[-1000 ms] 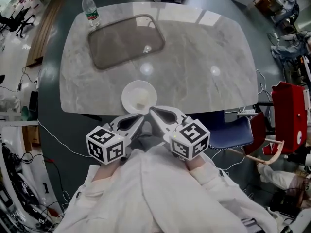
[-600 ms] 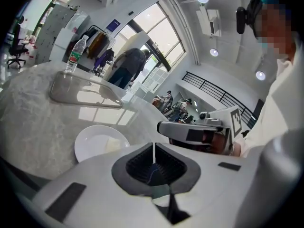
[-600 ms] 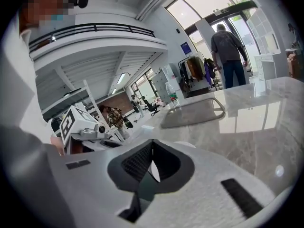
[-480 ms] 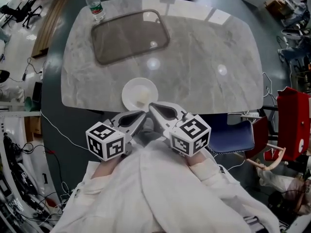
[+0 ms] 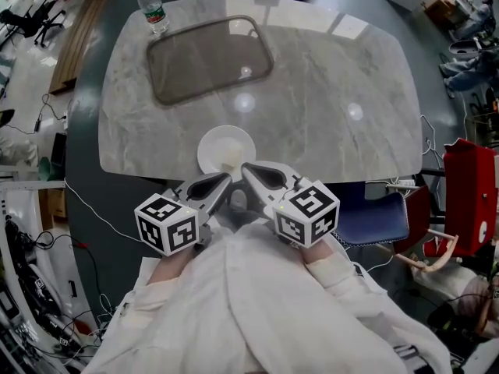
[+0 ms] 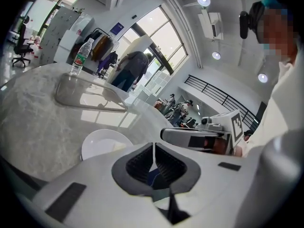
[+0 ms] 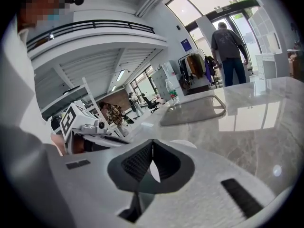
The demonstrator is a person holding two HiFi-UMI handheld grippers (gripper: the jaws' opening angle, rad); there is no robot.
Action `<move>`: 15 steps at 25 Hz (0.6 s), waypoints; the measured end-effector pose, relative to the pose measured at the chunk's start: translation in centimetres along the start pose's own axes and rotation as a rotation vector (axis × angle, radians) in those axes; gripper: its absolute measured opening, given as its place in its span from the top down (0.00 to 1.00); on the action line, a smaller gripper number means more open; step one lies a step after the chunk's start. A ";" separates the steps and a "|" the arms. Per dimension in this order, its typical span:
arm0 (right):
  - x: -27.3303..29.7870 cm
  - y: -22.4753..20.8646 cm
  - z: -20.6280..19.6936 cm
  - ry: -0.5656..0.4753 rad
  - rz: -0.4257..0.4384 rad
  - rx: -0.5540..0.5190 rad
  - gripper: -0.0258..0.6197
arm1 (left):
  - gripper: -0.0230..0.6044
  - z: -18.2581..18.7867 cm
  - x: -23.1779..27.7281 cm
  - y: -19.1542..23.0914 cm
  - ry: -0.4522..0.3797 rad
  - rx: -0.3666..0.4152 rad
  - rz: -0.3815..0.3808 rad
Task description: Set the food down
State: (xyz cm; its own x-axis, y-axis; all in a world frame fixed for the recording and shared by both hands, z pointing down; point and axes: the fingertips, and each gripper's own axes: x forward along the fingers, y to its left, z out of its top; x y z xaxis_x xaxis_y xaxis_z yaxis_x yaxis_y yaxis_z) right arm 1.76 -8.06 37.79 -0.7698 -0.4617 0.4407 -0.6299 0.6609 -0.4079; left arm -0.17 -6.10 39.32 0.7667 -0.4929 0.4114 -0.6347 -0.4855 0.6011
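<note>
The food [image 5: 228,157] is a single pale lump on a single white plate [image 5: 212,142], and it is hard to make out: its edges blur into the plate, and what kind of food it is cannot be told. The plate sits on the marble table [image 5: 327,76] at its near edge, just ahead of both sets of fingertips.

There are two grippers. The left gripper [image 5: 227,182] has its fingers [image 6: 140,163] pressed together with nothing between them. The right gripper [image 5: 246,169] likewise has its fingers [image 7: 137,160] closed on nothing. The two tips lie close beside each other. From the head view the right tip overlaps the plate's near rim (whether it touches cannot be told). From the right gripper view only a sliver of the plate shows above the jaw housing.

Well beyond the fingertips lies one greyish tray [image 5: 209,57], and one water bottle [image 5: 150,6] stands past it at the far left corner. To the right of the right gripper, off the table, is one blue chair [image 5: 374,213], partly hidden under the table edge. The arms show only as white sleeves [image 5: 234,302], cut off by the frame's bottom. One person [image 7: 229,46] stands far off, back turned.
</note>
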 end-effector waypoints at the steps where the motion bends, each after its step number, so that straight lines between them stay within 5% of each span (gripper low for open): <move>1: 0.1 -0.1 0.0 0.002 -0.007 0.001 0.96 | 0.92 0.1 0.0 0.1 0.003 0.002 -0.005; 15: 0.3 -1.9 -2.3 0.059 -0.130 0.106 0.96 | 0.92 -0.2 -2.2 3.6 0.030 -0.072 -0.006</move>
State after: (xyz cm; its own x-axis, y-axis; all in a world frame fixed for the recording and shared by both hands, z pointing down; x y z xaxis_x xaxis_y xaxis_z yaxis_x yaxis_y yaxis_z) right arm 2.98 -8.13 40.50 -0.6758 -0.5019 0.5397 -0.7334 0.5305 -0.4250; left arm -4.10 -6.62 40.72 0.7740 -0.4674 0.4272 -0.6220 -0.4348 0.6512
